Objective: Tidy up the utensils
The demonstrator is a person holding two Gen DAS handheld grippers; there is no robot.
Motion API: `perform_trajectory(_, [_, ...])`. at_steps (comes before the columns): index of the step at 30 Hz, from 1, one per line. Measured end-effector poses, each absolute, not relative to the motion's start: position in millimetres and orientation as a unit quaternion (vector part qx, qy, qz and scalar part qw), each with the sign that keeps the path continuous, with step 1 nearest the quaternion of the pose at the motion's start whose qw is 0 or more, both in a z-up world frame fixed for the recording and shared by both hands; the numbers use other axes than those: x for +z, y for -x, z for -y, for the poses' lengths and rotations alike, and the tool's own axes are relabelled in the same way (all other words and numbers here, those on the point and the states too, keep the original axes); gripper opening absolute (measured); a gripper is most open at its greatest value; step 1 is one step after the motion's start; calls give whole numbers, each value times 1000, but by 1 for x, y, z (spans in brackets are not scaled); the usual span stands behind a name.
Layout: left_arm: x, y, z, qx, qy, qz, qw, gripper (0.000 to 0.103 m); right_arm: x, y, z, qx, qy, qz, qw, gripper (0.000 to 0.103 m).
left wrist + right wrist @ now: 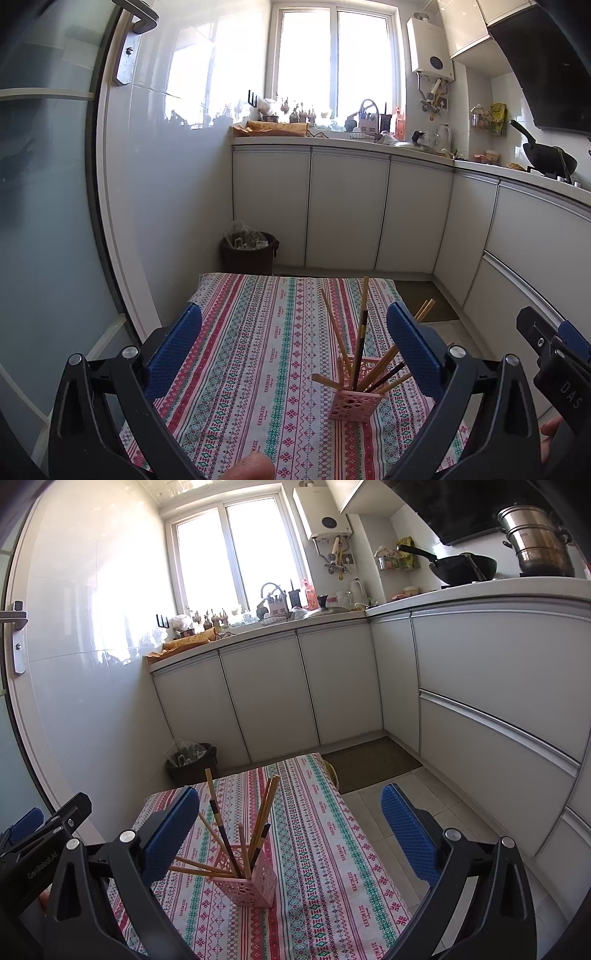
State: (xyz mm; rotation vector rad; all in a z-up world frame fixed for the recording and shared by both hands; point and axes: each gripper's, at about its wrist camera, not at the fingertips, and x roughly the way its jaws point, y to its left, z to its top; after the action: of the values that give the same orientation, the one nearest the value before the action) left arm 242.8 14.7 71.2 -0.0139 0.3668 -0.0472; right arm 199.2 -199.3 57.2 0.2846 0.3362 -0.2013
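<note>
A pink perforated holder (355,404) (248,885) stands upright on a small table covered by a striped patterned cloth (255,354) (325,834). Several chopsticks (360,332) (258,819), wooden and dark-tipped, lean out of it in all directions. My left gripper (295,343) hovers above the table, open, with nothing between its blue pads; the holder sits low between them, toward the right pad. My right gripper (291,823) is open and empty too, with the holder near its left pad (171,834). Each gripper shows at the edge of the other's view.
A dark waste bin (249,251) (192,762) stands on the floor behind the table by the tiled wall. White cabinets (347,206) run along the back and right, under a cluttered counter. A brown mat (369,762) lies on the floor right of the table.
</note>
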Motion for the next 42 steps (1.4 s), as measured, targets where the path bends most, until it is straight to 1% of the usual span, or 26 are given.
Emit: perform_trajectory(42, [65,-247,-8,-18,-5,-198,980,96,51,-204,199,-97,-144,-179,968,96])
